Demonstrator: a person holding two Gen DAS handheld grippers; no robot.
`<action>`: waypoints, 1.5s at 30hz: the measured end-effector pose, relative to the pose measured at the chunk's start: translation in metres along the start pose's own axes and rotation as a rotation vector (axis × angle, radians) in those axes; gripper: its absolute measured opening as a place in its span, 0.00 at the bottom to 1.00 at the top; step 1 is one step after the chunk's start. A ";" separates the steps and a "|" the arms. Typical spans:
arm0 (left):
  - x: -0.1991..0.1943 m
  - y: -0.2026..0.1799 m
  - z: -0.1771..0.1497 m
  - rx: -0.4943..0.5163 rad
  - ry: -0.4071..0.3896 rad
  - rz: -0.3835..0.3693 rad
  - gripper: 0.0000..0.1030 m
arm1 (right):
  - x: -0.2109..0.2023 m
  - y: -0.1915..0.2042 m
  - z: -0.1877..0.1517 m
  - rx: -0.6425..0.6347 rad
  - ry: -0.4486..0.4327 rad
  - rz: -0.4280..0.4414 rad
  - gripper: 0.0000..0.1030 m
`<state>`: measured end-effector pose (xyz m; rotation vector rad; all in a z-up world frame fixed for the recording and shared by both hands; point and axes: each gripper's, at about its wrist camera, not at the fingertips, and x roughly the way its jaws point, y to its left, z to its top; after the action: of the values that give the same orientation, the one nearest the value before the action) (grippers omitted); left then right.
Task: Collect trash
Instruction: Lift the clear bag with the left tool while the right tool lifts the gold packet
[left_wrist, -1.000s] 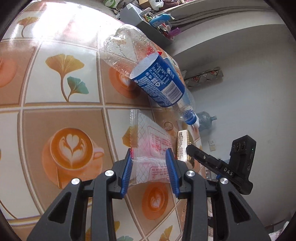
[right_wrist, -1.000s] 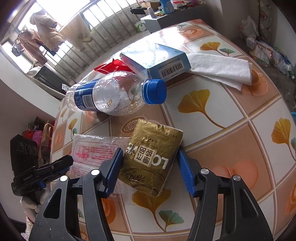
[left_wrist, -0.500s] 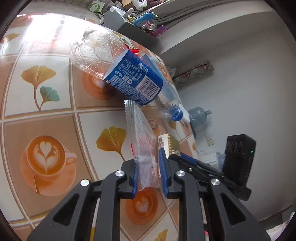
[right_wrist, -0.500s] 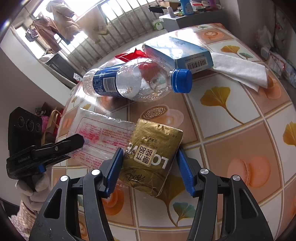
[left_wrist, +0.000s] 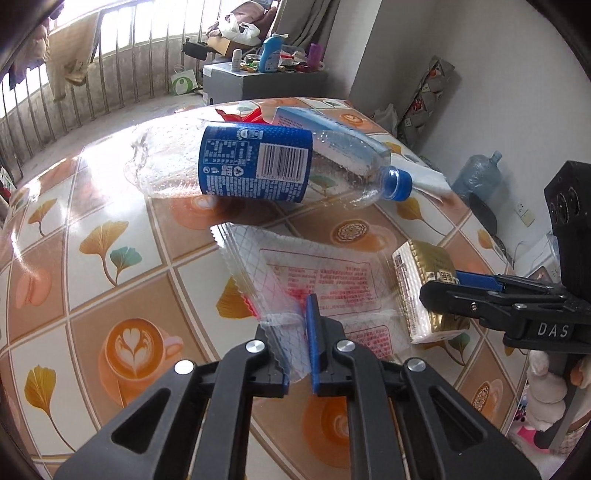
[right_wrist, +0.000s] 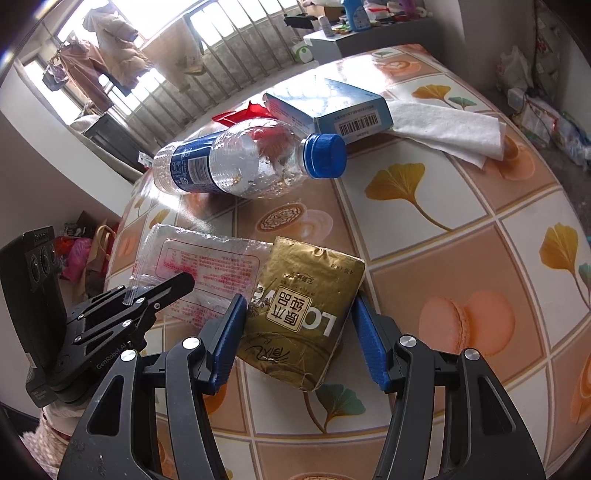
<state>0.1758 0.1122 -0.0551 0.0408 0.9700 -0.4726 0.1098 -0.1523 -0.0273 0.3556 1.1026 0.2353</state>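
My left fingers (left_wrist: 301, 354) have just been closing and now pinch the near edge of the clear wrapper (left_wrist: 317, 280), with only thin film between the pads. The rest of the wrapper looks to lie flat on the worktop (left_wrist: 110, 295) close to its near edge. I judge this step to be the lift: the film is slippery and the bite is shallow, so I should keep the pinch firm and peel it up slowly rather than snatch, watching that the crimped edge does not slide out.

Just beside it, my right fingers (right_wrist: 299, 332) straddle the gold packet (right_wrist: 306, 314). From the right wrist view the left pad seems to touch the packet's side, while the right pad stands at or just off its other side, so I cannot tell whether I truly grip it. I would close until both pads press the foil before raising it, and keep the two hands apart, since the right fingertip sits over the wrapper's far end in the left wrist view.

Farther toward the middle of the worktop lies the empty bottle (right_wrist: 243, 162), on its side. Beyond it, toward the far edge, sit the blue box (right_wrist: 332, 103), a red scrap (right_wrist: 240, 112) and a white tissue (right_wrist: 450, 129), all still to collect.
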 end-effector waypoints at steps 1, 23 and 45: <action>0.000 -0.003 0.000 0.011 -0.007 0.011 0.07 | -0.001 -0.001 0.000 0.003 -0.001 0.002 0.53; -0.027 -0.049 0.004 0.114 -0.100 0.049 0.05 | -0.033 -0.023 -0.002 0.066 -0.074 0.015 0.53; -0.070 -0.107 0.033 0.256 -0.227 -0.068 0.03 | -0.077 -0.072 -0.008 0.218 -0.206 0.031 0.53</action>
<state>0.1256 0.0336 0.0390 0.1816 0.6859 -0.6477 0.0694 -0.2447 0.0051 0.5792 0.9214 0.1025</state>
